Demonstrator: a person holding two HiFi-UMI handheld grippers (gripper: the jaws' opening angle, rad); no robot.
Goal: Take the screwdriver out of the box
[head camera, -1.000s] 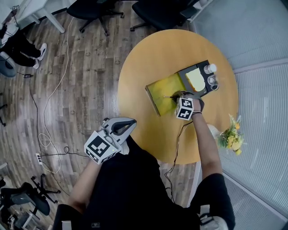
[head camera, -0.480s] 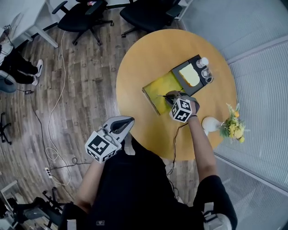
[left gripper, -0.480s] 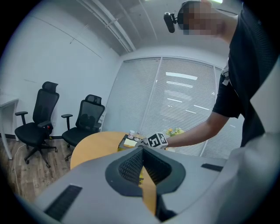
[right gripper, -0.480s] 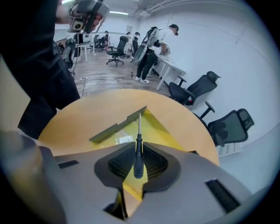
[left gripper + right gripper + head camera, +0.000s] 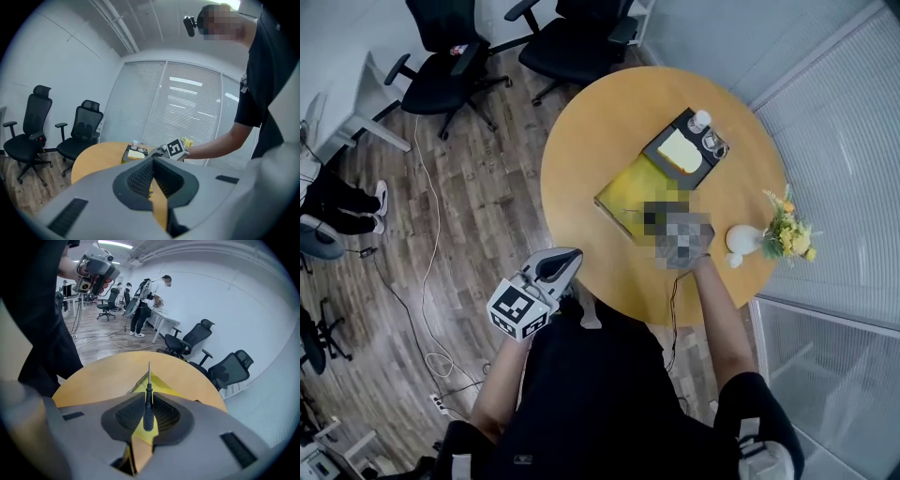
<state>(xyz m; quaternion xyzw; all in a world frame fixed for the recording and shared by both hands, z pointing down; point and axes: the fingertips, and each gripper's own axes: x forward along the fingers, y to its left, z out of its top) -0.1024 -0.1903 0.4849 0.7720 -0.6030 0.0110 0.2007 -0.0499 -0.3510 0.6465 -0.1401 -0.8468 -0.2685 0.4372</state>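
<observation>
While clamping the screwdriver (image 5: 148,401) by its black handle in the right gripper (image 5: 149,397) near the open yellow box (image 5: 630,190), treat extraction as essentially done. Remaining: carry clear, set down on round table (image 5: 581,159). Note left gripper (image 5: 152,160) closed, empty, off the table.

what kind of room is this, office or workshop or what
Most likely an office meeting room. A round wooden table stands on wood-look flooring, black swivel office chairs are parked around it, and slatted blinds cover the glass walls.
</observation>
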